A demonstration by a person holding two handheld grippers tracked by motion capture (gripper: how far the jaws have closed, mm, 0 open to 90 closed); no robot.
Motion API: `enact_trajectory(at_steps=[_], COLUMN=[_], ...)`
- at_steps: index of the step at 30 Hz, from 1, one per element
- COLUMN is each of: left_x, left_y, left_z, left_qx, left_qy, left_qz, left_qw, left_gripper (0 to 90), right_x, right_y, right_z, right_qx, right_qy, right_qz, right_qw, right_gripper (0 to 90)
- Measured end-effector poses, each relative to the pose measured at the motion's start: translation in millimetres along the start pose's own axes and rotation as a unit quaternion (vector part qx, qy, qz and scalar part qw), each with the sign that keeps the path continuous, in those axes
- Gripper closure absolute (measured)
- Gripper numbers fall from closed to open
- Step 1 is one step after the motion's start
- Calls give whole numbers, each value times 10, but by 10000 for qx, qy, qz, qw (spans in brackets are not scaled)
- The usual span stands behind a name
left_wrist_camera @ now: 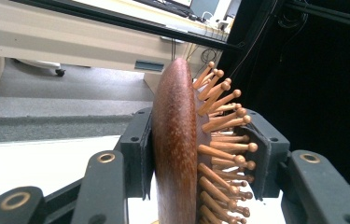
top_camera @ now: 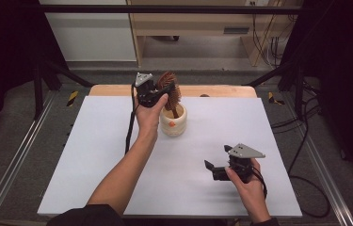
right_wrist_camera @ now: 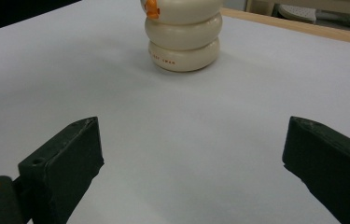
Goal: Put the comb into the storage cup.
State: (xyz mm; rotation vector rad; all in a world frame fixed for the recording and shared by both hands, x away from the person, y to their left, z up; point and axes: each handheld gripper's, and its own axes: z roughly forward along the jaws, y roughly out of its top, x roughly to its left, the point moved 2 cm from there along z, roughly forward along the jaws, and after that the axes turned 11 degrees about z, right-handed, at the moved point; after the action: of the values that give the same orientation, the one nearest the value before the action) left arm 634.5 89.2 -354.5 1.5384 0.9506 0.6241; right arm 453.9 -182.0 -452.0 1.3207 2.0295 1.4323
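A wooden hairbrush point(top_camera: 170, 89) with a dark red-brown back and peg bristles stands head-up, its handle inside a cream ribbed cup point(top_camera: 173, 123) at the table's back middle. My left gripper point(top_camera: 157, 93) is shut on the brush head; in the left gripper view the jaws press the brush point(left_wrist_camera: 177, 144) from both sides. My right gripper point(top_camera: 212, 168) rests open low over the front right of the table, nothing between its jaws. In the right gripper view the cup point(right_wrist_camera: 183, 39), with an orange mark, stands ahead of the right gripper point(right_wrist_camera: 191, 154).
The white table top point(top_camera: 94, 155) has a wooden strip point(top_camera: 221, 91) along its far edge. Black frame bars and cables flank the table on both sides. A pale cabinet stands beyond on the floor.
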Motion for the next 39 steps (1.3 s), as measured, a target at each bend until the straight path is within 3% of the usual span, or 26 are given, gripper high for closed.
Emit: enact_trajectory(at_steps=[39], left_x=[-2], left_y=[-84], left_z=[-58], left_qx=[-43], left_qy=[-58], left_qz=[-151], left_qw=[9999], left_gripper=[503], right_x=[13], right_y=[-4], right_z=[18], right_qx=[20], right_qy=[10], right_qz=[-9], right_qw=[10000], right_gripper=[55])
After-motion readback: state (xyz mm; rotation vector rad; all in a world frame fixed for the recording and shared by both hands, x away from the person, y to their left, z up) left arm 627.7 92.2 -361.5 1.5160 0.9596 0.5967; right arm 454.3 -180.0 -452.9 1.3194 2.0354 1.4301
